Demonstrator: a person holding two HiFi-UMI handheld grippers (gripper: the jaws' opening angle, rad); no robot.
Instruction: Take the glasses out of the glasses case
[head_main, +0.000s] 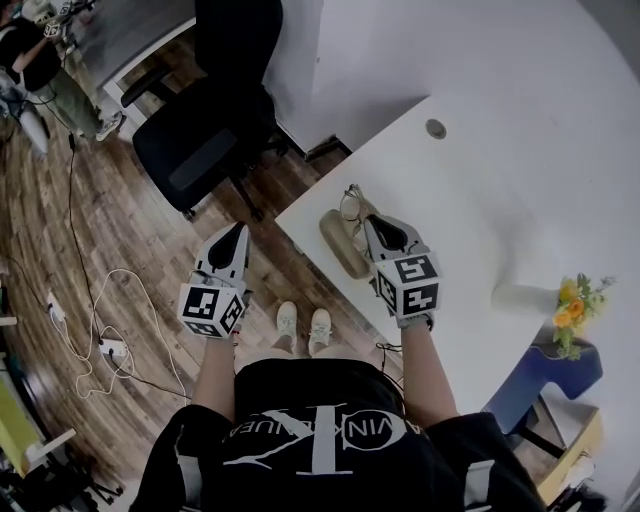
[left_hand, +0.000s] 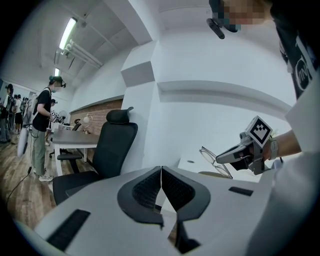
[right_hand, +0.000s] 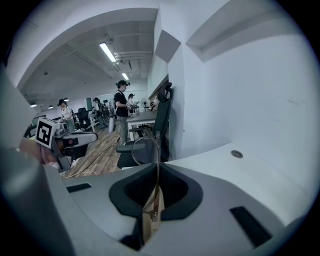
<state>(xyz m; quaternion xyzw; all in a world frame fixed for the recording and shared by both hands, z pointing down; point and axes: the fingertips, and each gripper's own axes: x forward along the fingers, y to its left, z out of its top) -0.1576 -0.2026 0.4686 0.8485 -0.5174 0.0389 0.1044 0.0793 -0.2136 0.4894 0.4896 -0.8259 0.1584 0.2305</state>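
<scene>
At the left, our left hand-held gripper (head_main: 238, 230) hangs off the worktop (head_main: 480, 200), above the floor, its jaws together with nothing between them. To its right the tan glasses case (head_main: 340, 250) lies by the worktop's near left corner. Our right hand-held gripper (head_main: 366, 222) is clamped on the thin frame of the glasses (head_main: 351, 203), which hang just above the case. We judge the taking-out nearly done. The next move calls for carrying the glasses aside and laying them gently on bare worktop.

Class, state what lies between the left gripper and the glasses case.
Nothing: head view shows only wooden floor and the table edge between left gripper and glasses case.
</scene>
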